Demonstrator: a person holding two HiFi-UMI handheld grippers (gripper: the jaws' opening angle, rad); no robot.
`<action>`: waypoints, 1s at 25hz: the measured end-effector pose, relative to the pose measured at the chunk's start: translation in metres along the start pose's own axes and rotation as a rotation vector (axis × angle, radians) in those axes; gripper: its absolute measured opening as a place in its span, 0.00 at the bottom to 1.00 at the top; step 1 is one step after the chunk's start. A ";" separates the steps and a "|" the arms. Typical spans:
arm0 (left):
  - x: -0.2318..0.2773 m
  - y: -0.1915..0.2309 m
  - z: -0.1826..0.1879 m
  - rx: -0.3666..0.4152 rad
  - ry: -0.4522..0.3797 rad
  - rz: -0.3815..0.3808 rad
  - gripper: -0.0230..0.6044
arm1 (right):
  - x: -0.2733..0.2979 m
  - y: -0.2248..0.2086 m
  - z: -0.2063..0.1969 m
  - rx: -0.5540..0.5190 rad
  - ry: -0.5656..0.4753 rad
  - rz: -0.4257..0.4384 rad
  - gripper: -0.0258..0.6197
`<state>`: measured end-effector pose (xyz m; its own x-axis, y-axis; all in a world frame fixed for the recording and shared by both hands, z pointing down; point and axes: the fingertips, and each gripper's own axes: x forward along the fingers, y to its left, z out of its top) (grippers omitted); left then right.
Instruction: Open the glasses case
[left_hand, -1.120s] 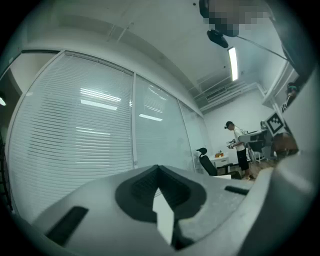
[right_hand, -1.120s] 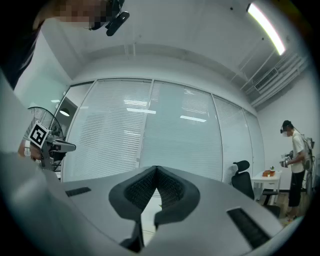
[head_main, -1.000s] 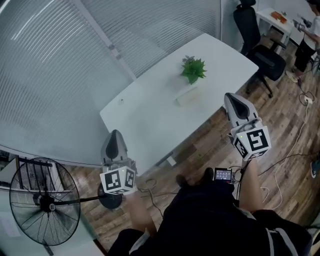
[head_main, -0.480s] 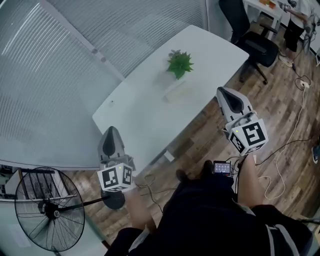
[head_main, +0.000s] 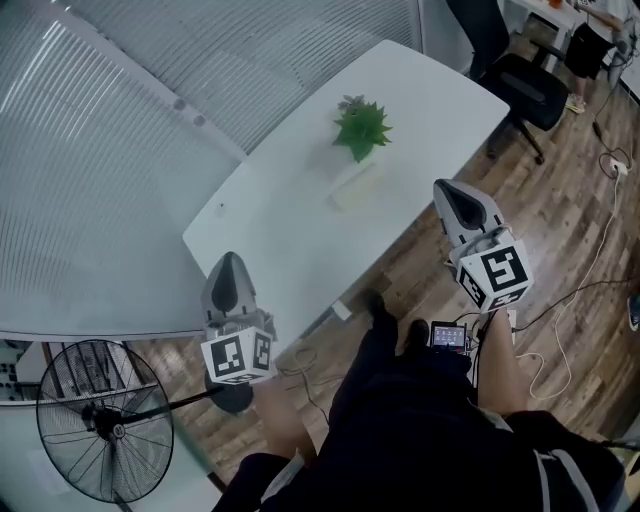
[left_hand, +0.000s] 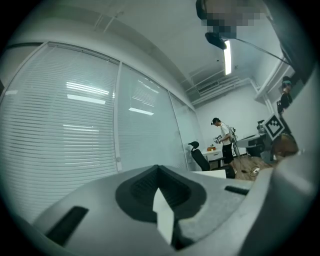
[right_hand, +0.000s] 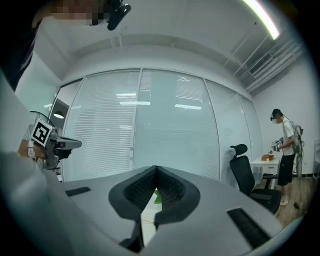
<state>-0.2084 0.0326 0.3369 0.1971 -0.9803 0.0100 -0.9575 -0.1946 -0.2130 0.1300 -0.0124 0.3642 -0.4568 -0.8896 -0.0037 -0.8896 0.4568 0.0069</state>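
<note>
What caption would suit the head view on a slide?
Person faces a white table holding a plant and a pale case; left gripper and right gripper shut, empty.

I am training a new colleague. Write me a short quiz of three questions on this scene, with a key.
1. True or false: the case lies on the table near the plant.
2. The right gripper holds: A the case; B nothing; C a leaf.
3. Fill in: on the floor at the left stands a ___.
Key: 1 true; 2 B; 3 fan.
</note>
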 end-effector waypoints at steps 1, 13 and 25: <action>0.012 0.004 -0.004 -0.012 -0.005 -0.002 0.03 | 0.012 -0.001 -0.003 0.002 0.003 0.006 0.06; 0.160 0.035 -0.002 -0.125 -0.110 -0.055 0.03 | 0.155 -0.021 0.033 -0.062 0.000 -0.004 0.06; 0.212 0.007 0.000 -0.099 -0.061 -0.045 0.03 | 0.203 -0.062 0.016 -0.006 0.014 0.046 0.06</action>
<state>-0.1740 -0.1763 0.3377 0.2496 -0.9674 -0.0433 -0.9630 -0.2433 -0.1160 0.0919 -0.2212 0.3472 -0.4975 -0.8674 0.0104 -0.8673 0.4976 0.0124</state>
